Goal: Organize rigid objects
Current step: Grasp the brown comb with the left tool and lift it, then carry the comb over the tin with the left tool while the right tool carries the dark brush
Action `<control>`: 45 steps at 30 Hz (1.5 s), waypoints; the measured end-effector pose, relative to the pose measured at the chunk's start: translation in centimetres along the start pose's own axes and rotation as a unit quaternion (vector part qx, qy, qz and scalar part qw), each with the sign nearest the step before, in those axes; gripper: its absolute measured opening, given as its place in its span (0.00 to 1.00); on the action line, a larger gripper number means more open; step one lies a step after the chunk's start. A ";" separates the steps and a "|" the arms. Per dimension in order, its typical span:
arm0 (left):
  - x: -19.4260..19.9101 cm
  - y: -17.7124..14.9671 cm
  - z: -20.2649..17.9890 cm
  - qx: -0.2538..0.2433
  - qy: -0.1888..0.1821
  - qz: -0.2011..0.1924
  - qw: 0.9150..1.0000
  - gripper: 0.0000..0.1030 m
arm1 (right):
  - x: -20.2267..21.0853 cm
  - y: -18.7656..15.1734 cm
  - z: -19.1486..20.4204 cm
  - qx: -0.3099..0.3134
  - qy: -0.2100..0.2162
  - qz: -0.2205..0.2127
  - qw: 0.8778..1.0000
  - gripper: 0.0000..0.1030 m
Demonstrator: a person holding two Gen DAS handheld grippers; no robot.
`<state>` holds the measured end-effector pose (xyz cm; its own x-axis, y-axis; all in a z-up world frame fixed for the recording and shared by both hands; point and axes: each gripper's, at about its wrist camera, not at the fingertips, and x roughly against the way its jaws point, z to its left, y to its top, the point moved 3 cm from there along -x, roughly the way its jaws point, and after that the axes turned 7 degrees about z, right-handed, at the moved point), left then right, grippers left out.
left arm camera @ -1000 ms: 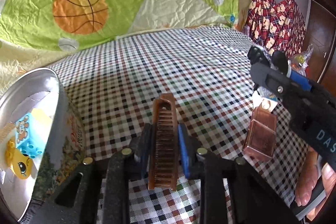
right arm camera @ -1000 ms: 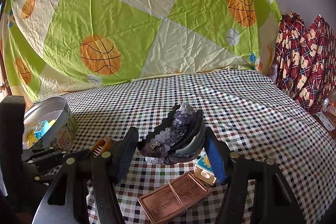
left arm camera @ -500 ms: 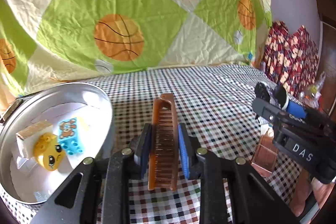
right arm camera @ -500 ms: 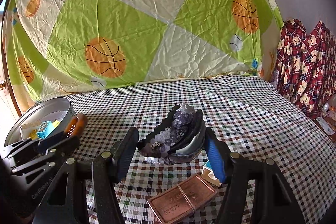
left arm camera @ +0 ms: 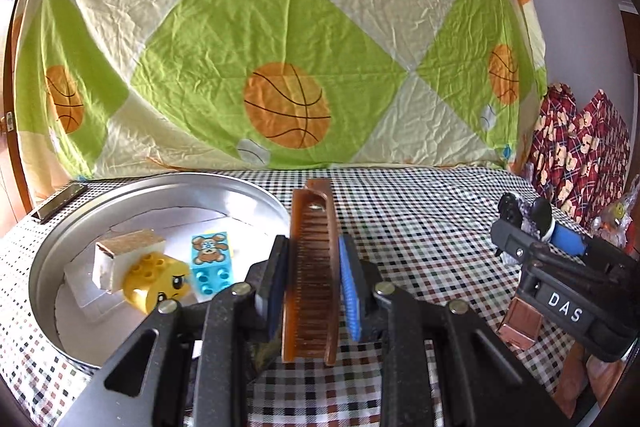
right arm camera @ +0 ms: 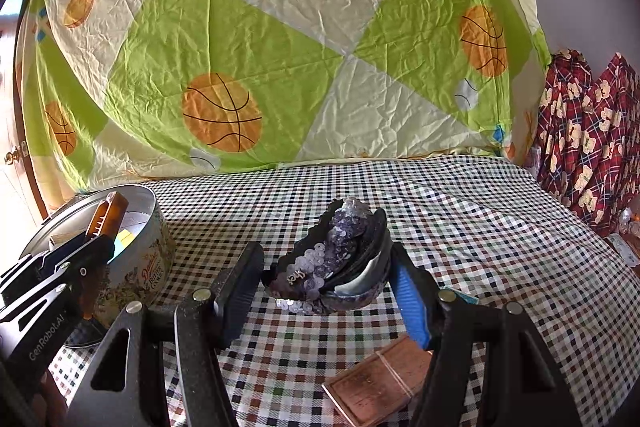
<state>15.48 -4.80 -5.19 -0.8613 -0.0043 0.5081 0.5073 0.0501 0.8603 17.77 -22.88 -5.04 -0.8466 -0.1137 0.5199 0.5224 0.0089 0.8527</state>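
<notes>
Two grippers are in use, each gripping one thing. On the left gripper, seen from the side in the right wrist view, white letters read "GenRobot.AI"; its jaws are pinched narrow on a translucent amber-brown plastic comb, a long flat bar with one row of fine teeth, held edge-up, its far end reaching over the rim of a round metal tin. The tin's printed side carries a landscape picture and script ending in "Butter Cookies"; the first word is not fully legible. Inside the tin, on a white liner, lie three small things: one pale box with a speckled brown top, one yellow studded toy block with a cartoon face, and one light-blue studded block with a bear picture. The right gripper, labelled "DAS" on its body in the left wrist view, has jaws about half apart, pressed on both sides of a dark, scallop-edged hair clip covered in lilac sequins, with a small tag of unreadable script. Below it, on the checked tablecloth, lies one flat copper-coloured rectangular case with embossed text too faint to read. One thin metal bar rests at the table's far left edge.
</notes>
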 end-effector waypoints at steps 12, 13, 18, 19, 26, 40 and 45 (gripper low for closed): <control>1.2 -0.3 2.2 0.021 0.015 -0.014 1.000 0.23 | 0.3 -0.1 2.4 0.013 0.012 -0.012 1.000 0.63; 1.3 -0.3 2.3 0.022 0.016 -0.015 1.000 0.23 | 0.3 -0.1 2.6 0.014 0.013 -0.013 1.000 0.63; 1.5 -0.4 3.0 0.028 0.018 -0.018 0.999 0.23 | 0.5 -0.2 3.3 0.019 0.019 -0.016 1.000 0.63; 1.6 -0.4 3.1 0.030 0.018 -0.018 0.999 0.23 | 0.5 -0.2 3.6 0.020 0.021 -0.017 0.999 0.63; 1.9 -0.5 4.1 0.038 0.021 -0.022 0.999 0.23 | 0.7 -0.2 5.0 0.034 0.034 -0.024 0.999 0.63; 2.4 -0.7 5.9 0.051 0.032 -0.031 0.998 0.23 | 0.9 -0.4 7.1 0.048 0.050 -0.028 0.997 0.63; 2.6 -0.8 6.7 0.058 0.033 -0.031 0.997 0.23 | 1.0 -0.5 8.2 0.056 0.057 -0.028 0.996 0.63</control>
<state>12.66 1.86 -4.88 -0.8852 -0.0759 0.4589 0.4432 0.1622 0.8817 15.89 -14.89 -4.52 -0.8543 -0.2289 0.4666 0.4538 0.1091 0.8844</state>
